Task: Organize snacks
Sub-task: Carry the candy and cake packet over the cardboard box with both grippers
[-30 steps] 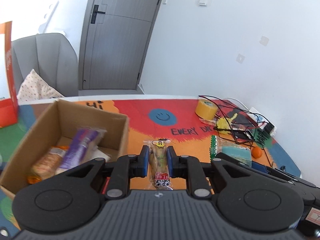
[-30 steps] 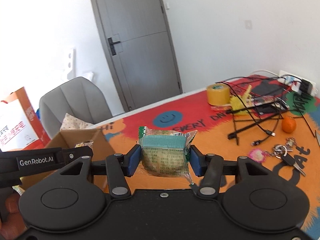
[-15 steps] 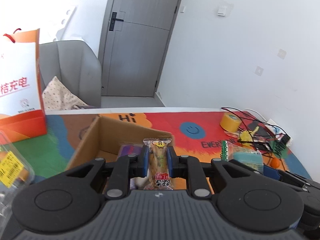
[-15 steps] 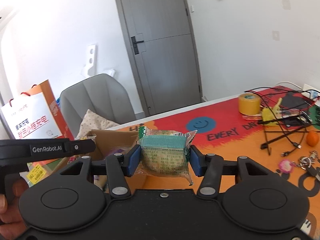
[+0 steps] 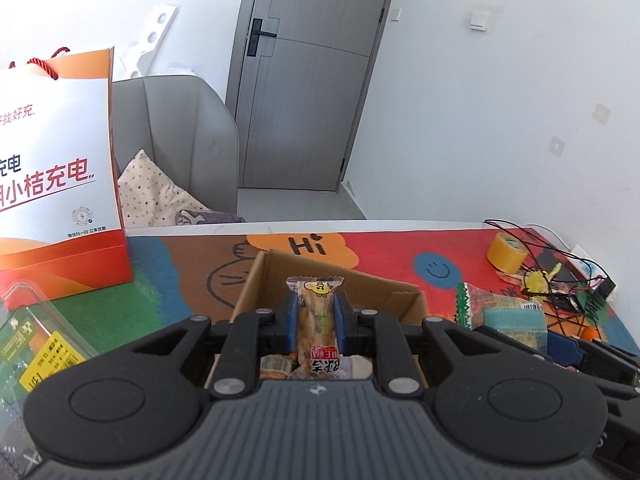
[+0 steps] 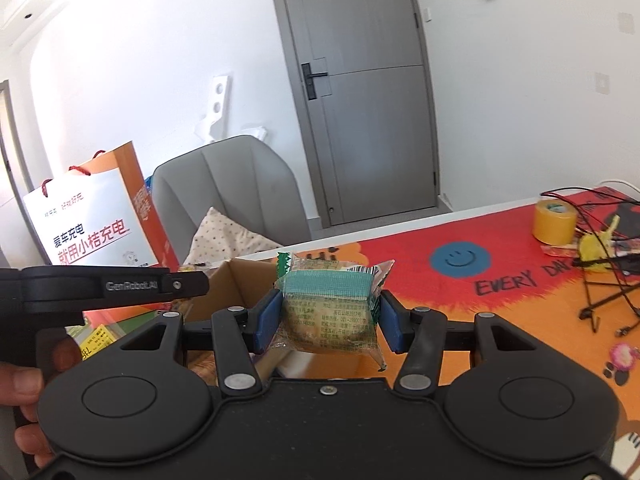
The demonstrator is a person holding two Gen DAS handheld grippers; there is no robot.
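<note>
My left gripper (image 5: 316,322) is shut on a narrow clear-wrapped snack stick (image 5: 316,312) and holds it over the open cardboard box (image 5: 256,280). A few wrapped snacks lie in the box, mostly hidden by the gripper. My right gripper (image 6: 326,322) is shut on a green-and-clear wrapped cake packet (image 6: 326,308), held above the box's right side (image 6: 236,280). That packet also shows in the left wrist view (image 5: 504,316). The left gripper's body shows in the right wrist view (image 6: 100,288).
An orange-and-white paper bag (image 5: 56,176) stands at the left of the colourful table mat (image 5: 380,248). A clear plastic pack (image 5: 36,340) lies at front left. Yellow tape roll (image 6: 554,222), a black wire stand and cables (image 6: 600,280) sit at right. A grey chair (image 5: 176,140) stands behind.
Both grippers have moved left with their snacks, from over the open mat to above the cardboard box. The grips have not changed.
</note>
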